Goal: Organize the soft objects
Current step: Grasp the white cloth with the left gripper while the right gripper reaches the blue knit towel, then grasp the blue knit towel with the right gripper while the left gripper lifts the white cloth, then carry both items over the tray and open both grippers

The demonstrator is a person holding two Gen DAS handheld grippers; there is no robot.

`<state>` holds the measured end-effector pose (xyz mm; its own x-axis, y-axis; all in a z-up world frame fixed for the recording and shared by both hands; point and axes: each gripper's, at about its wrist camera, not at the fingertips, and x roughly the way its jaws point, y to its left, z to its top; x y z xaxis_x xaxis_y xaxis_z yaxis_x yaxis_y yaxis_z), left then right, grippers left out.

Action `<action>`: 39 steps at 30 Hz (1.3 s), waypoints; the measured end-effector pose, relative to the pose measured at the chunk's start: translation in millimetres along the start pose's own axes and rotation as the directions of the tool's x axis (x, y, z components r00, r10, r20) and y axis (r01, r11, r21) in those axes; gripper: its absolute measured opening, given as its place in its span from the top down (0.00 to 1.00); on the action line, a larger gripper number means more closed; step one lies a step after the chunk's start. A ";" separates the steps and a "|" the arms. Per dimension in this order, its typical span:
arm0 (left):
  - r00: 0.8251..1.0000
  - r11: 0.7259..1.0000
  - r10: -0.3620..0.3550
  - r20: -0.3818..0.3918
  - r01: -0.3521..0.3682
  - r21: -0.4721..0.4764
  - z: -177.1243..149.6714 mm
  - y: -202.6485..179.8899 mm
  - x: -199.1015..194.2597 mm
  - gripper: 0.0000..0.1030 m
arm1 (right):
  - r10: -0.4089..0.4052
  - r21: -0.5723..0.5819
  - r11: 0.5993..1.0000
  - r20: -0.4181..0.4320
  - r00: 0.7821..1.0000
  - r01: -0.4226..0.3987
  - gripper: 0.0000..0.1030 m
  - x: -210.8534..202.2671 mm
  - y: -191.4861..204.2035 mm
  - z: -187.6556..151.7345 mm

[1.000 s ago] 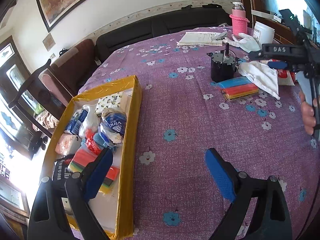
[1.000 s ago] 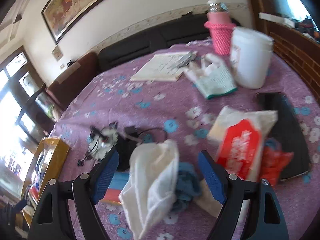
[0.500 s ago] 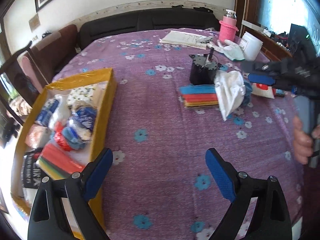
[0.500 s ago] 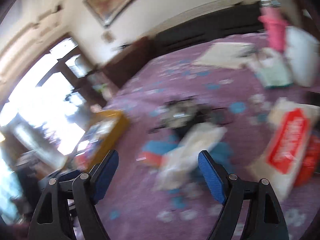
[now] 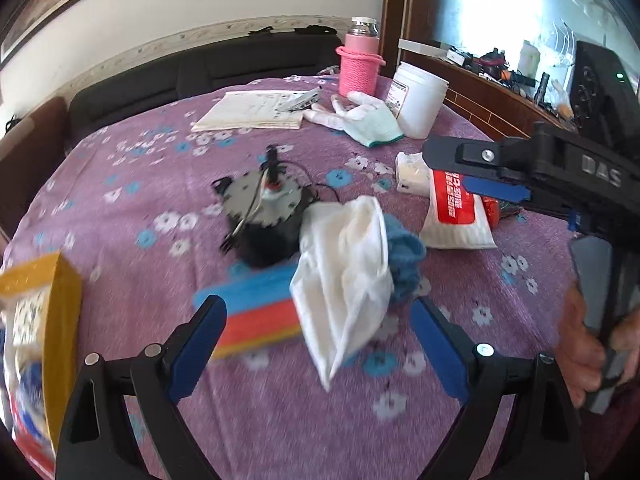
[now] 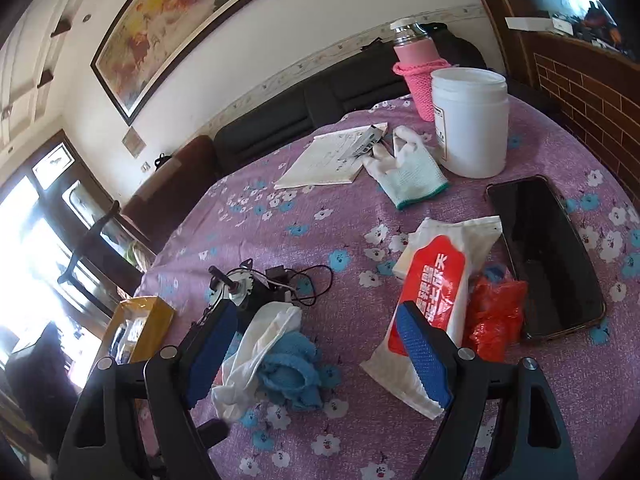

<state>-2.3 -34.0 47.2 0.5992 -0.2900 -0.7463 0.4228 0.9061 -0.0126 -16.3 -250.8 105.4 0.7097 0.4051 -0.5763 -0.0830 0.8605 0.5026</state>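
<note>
The round table under a purple cloth printed with blue and white flowers (image 5: pixel 168 184) fills both views, and the left wrist view has swung since a second ago: the long yellow cardboard tray packed with soft packets (image 5: pixel 60 320), then spread across the left half of that view, now shows only as a corner at the left edge, while the pile of soft things has come to the centre. In that pile a crumpled white cloth (image 5: pixel 344 268) lies over a fuzzy blue towel (image 5: pixel 404 256) and across the end of a flat stack of blue, red and yellow sponge cloths (image 5: pixel 256 308), all just in front of a black motor with a toothed metal disc and wires (image 5: pixel 264 216). To their right lie a white tissue pack with a red label (image 6: pixel 436 288), a crumpled red plastic bag (image 6: pixel 496 316) touching it, and a black phone (image 6: pixel 548 256) beside that. The left gripper (image 5: pixel 320 340) points down at the pile from above the cloth, its blue-padded jaws spread wide with nothing between them. The right gripper (image 6: pixel 316 352) – held in a hand (image 5: pixel 592 344) at the right edge of the left view – hangs over the white cloth and blue towel, jaws well apart, gripping nothing – the towel sits under the gap
</note>
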 end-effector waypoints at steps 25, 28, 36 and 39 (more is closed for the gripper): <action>0.988 0.959 0.011 0.154 0.033 -0.280 -58.4 106.7 -144.6 0.93 | -0.112 -0.252 0.966 -0.195 0.974 0.061 0.62 71.2 54.0 -50.6; 0.985 0.932 0.077 0.154 -0.017 -0.362 -83.7 135.9 -168.2 0.92 | -0.122 -0.229 0.970 -0.171 0.978 0.081 0.63 66.9 50.6 -50.5; 0.976 0.834 0.201 0.088 -0.123 -0.537 -150.6 203.2 -200.7 0.92 | -0.127 -0.249 0.964 -0.117 0.985 0.094 0.64 43.9 81.3 -48.7; 0.982 0.825 0.182 0.050 -0.125 -0.552 -163.3 211.0 -196.3 0.82 | -0.054 -0.250 0.968 -0.131 0.990 0.020 0.64 32.4 110.5 -52.2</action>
<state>-141.7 264.4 82.4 0.6997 -0.1350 -0.7016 -0.1013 0.9533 -0.2845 -39.0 -126.5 108.6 0.6153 0.3950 -0.6822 -0.2414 0.9183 0.3139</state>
